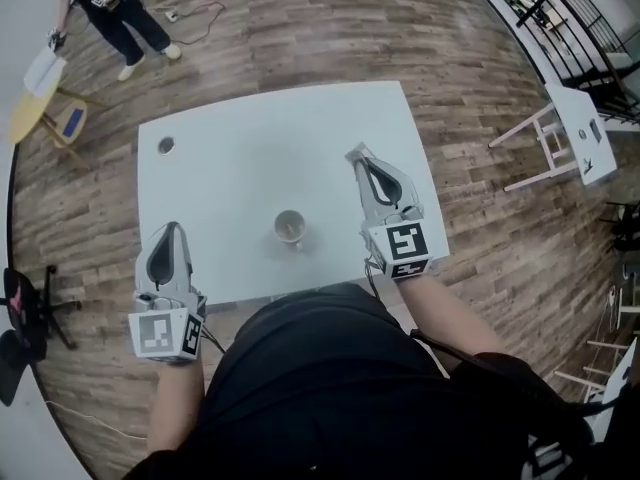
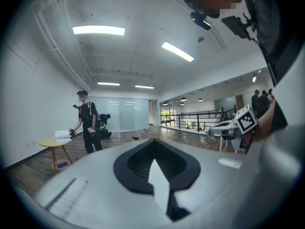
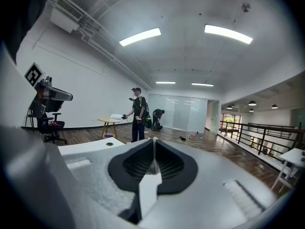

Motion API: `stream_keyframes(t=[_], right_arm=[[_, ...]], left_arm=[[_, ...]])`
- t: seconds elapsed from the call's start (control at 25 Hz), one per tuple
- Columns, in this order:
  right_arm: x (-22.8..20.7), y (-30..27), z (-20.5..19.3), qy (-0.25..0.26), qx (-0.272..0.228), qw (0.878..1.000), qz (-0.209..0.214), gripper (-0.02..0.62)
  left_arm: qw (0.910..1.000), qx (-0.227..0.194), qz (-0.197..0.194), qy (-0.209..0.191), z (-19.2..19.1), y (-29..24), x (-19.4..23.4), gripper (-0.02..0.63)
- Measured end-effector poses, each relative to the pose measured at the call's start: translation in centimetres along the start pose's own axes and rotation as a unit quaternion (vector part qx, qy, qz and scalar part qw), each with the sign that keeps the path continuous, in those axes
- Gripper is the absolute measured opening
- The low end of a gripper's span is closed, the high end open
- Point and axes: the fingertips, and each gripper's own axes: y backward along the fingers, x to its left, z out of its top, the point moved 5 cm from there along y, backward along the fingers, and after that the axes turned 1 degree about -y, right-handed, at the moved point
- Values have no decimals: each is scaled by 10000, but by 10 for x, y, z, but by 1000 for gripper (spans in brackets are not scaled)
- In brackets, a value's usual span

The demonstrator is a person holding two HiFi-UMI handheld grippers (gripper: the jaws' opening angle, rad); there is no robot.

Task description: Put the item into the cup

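Nearest me, my left gripper (image 1: 172, 226) hangs over the white table's (image 1: 250, 138) front-left corner, fingers pressed together on nothing. The cup (image 1: 289, 228) stands upright near the front edge, between it and my right gripper (image 1: 356, 154), likewise closed and empty. Whether the item lies inside the cup, I cannot tell.

Left tongs (image 1: 172, 230): jaws together, nothing between them, held near level and pointing away from the torso. Right tongs (image 1: 356, 154): likewise closed and empty (tips angled slightly inward). Left forearm (image 1: 173, 408) and right forearm (image 1: 455, 323) bare, extended forward.
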Motion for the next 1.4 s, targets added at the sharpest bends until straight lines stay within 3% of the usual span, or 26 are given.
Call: stream_keyframes(t=[0.48, 1.12, 1.4], right_arm=[[33, -10, -7, -228, 1, 9965, 801, 15], [83, -36, -2, -57, -150, 9828, 1842, 15], [100, -36, -4, 1, -117, 9766, 2150, 15]], left_arm=[[9982, 109, 587, -54, -1, 30, 0, -2], [9881, 176, 1524, 139, -6, 78, 14, -2], [9865, 239, 1609, 190, -10, 83, 11, -2]])
